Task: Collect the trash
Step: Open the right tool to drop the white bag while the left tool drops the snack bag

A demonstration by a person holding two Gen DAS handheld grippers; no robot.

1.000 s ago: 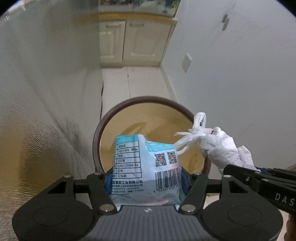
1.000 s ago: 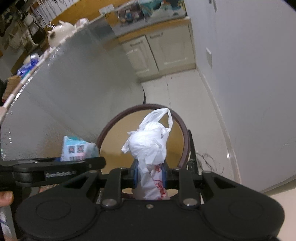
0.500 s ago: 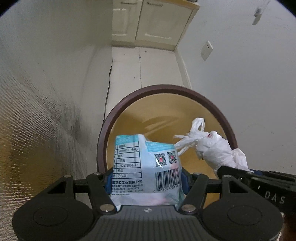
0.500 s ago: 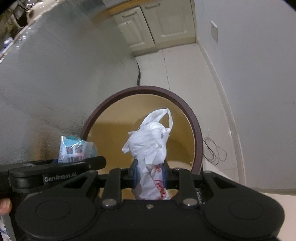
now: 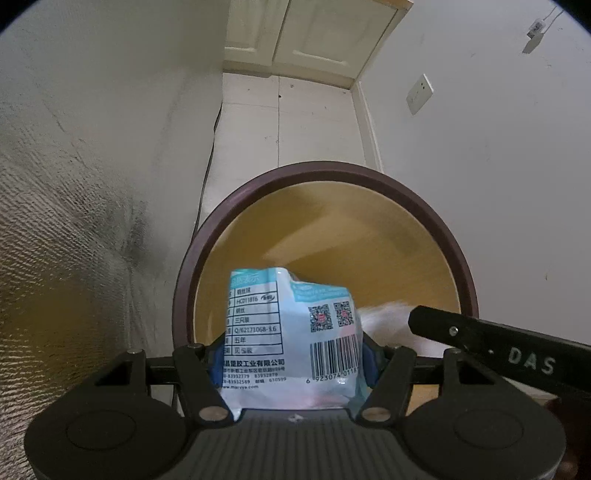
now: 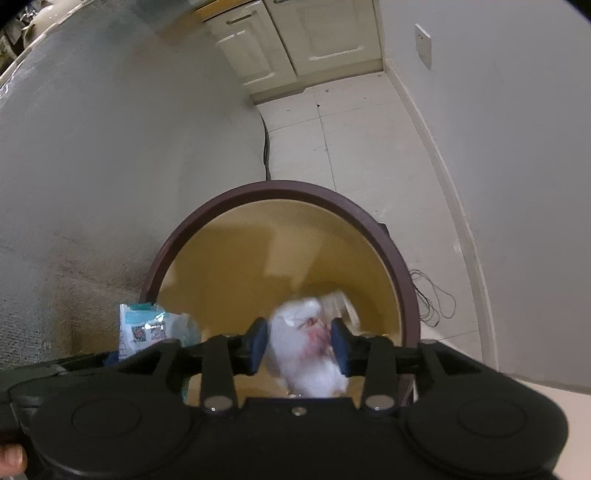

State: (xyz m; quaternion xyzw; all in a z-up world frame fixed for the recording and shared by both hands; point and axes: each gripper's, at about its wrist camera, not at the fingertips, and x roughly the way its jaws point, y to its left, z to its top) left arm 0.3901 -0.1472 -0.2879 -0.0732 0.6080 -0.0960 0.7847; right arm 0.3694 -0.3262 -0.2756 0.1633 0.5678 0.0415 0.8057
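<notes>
While hanging over the bin's left side, left gripper clamped on a pale blue plastic packet, blue fingers pressing both its edges, barcode and QR codes facing the camera. Packet upright, poised above the open mouth of the round bin, dark maroon rim, yellow inside. Silvery textured panel rising at far left, black cable trailing down the white tiled floor beside it. Cream cabinet doors beyond, wall socket further right.

Over to the right gripper: jaws just been opening, now at a middling gap, blue fingers standing clear either side of a crumpled white plastic bag. Bag blurred, red print showing, loose between the pads and above the bin's yellow interior. Cannot tell whether either pad touches it. Thin looped wire lying on the floor just right of the bin.
</notes>
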